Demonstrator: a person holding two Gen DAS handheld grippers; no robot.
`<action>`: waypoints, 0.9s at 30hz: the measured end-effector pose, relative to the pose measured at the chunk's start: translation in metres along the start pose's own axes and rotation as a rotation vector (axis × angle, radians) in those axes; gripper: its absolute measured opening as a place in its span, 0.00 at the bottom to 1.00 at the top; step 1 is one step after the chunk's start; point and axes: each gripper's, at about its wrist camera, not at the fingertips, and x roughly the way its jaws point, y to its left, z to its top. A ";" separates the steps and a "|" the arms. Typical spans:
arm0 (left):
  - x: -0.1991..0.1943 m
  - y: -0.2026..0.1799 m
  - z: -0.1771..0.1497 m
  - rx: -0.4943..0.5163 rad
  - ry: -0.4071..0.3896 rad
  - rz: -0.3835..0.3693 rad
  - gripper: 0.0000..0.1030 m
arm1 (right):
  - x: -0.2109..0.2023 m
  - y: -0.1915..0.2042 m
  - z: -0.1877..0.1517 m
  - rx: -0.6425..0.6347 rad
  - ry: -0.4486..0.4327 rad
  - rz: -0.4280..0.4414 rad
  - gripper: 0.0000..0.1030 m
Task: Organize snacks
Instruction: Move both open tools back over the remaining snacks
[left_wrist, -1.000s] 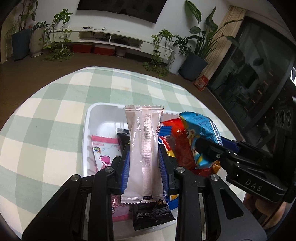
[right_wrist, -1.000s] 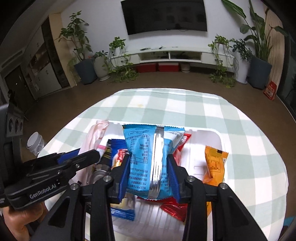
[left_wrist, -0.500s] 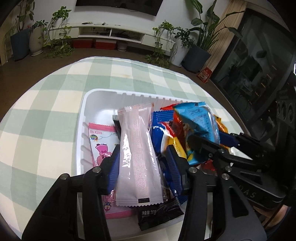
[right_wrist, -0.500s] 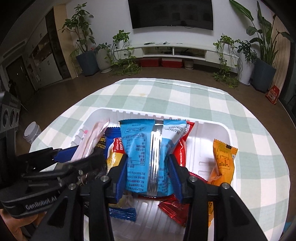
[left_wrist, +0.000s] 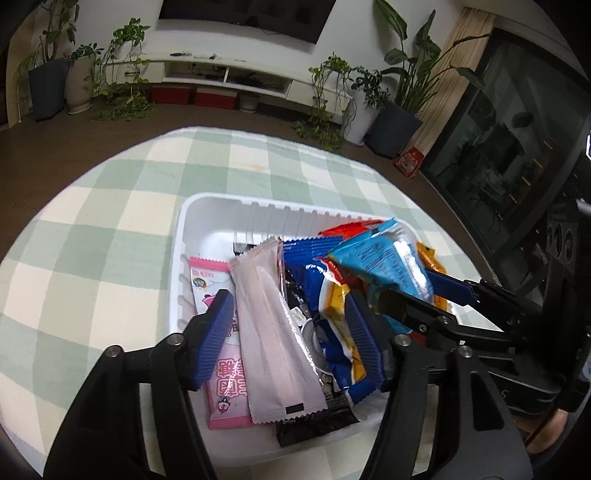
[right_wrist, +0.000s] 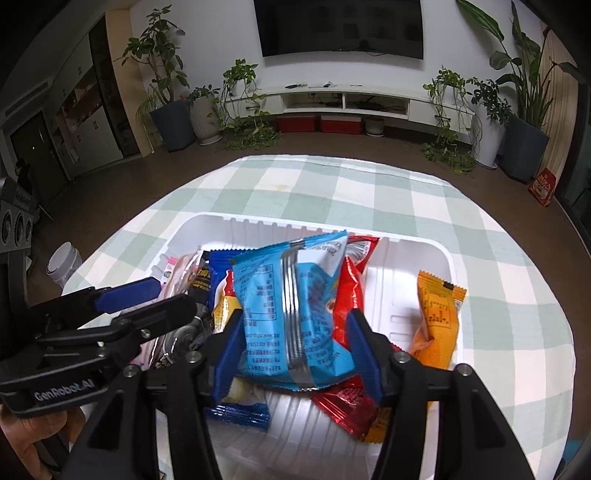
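Note:
A white tray (left_wrist: 207, 210) on the checked tablecloth holds several snack packets. My left gripper (left_wrist: 288, 332) is open over its near left part. The pale pink packet (left_wrist: 269, 325) lies loose between the jaws, resting on other packets, with a pink cartoon packet (left_wrist: 221, 387) and a black packet (left_wrist: 314, 417) under it. My right gripper (right_wrist: 295, 339) is open around the light blue packet (right_wrist: 291, 306), which rests on red packets (right_wrist: 347, 406). The tray also shows in the right wrist view (right_wrist: 413, 251), with an orange packet (right_wrist: 436, 321) at its right side.
A blue packet (right_wrist: 236, 410) and a yellow-red packet (left_wrist: 340, 306) lie in the tray's middle. Each gripper appears in the other's view, left (right_wrist: 122, 317) and right (left_wrist: 443, 302). A white cup-like object (right_wrist: 62, 262) stands at the table's left edge. Checked cloth (left_wrist: 92, 258) surrounds the tray.
Both grippers lowered their packets into the tray and opened. The pale pink packet and the light blue packet now lie released on the pile.

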 end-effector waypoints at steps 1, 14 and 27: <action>-0.004 0.000 0.001 -0.001 -0.007 0.000 0.67 | -0.003 -0.001 0.000 0.005 -0.005 0.001 0.64; -0.089 -0.033 -0.040 0.094 -0.078 0.067 0.99 | -0.097 -0.036 -0.016 0.102 -0.170 0.007 0.82; -0.113 -0.051 -0.155 0.082 0.059 0.213 0.99 | -0.128 -0.040 -0.107 0.210 -0.078 0.029 0.85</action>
